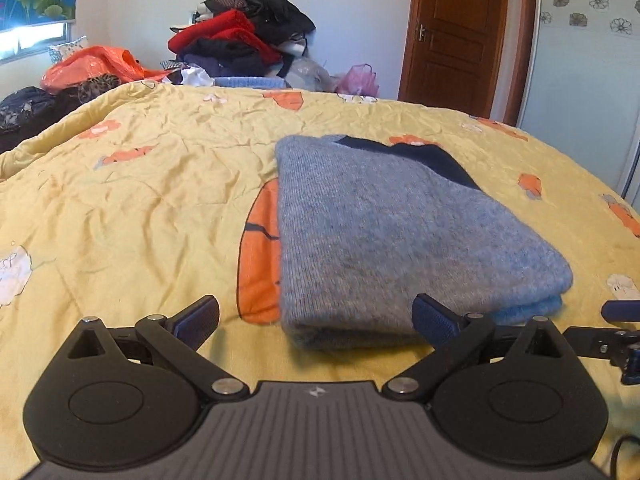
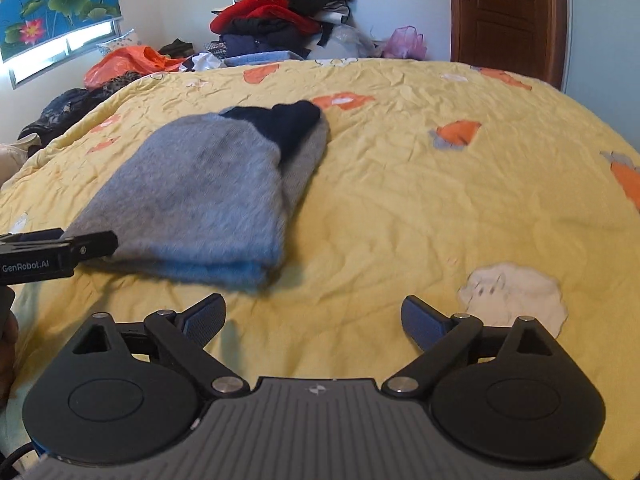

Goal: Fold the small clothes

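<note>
A grey-blue knit sweater (image 1: 384, 236) with a dark navy band lies folded into a thick rectangle on the yellow quilt (image 1: 132, 200). It also shows in the right wrist view (image 2: 200, 192), left of centre. My left gripper (image 1: 316, 320) is open and empty, its jaws just short of the sweater's near edge. My right gripper (image 2: 312, 320) is open and empty over bare quilt (image 2: 420, 208), to the right of the sweater's near corner. The left gripper's side shows in the right wrist view (image 2: 60, 250), and the right gripper's tip at the left wrist view's right edge (image 1: 620, 310).
A tall heap of red, black and dark clothes (image 1: 244, 36) stands beyond the bed's far edge, with an orange plastic bag (image 1: 92, 68) and dark clothes (image 1: 28, 108) at the left. A brown wooden door (image 1: 452, 32) is at the back right.
</note>
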Demonstrator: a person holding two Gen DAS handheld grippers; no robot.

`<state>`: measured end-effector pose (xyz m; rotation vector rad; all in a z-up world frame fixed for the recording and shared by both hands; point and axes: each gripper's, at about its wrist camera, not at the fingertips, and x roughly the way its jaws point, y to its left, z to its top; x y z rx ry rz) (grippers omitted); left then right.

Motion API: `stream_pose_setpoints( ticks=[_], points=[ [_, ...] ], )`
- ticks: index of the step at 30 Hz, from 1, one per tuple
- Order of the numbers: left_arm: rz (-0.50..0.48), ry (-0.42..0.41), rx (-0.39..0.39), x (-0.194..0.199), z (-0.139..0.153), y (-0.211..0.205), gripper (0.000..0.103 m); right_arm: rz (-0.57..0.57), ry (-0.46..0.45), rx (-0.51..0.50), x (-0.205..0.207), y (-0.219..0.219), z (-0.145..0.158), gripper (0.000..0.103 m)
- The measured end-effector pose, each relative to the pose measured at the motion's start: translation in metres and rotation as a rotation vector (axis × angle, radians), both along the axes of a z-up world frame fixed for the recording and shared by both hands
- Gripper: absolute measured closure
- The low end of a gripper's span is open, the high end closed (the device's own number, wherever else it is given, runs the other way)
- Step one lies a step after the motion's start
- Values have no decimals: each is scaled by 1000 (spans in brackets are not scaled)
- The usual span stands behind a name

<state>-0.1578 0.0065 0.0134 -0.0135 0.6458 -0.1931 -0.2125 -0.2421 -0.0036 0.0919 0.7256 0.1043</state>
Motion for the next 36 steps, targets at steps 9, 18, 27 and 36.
stream_pose_setpoints(
  ticks=[9, 18, 27, 36],
  points=[
    [-60, 32, 75, -8, -13, -14, 0, -76, -27, -138, 19, 40, -11, 0],
    [-56, 31, 76, -8, -13, -14, 0, -72, -31, -129, 18, 38, -11, 0],
    [-56, 31, 75, -8, -13, -14, 0, -72, -32, -128, 18, 38, -11, 0],
    [-56, 31, 75, -8, -13, -14, 0, -72, -32, -128, 18, 38, -11, 0]
  ],
)
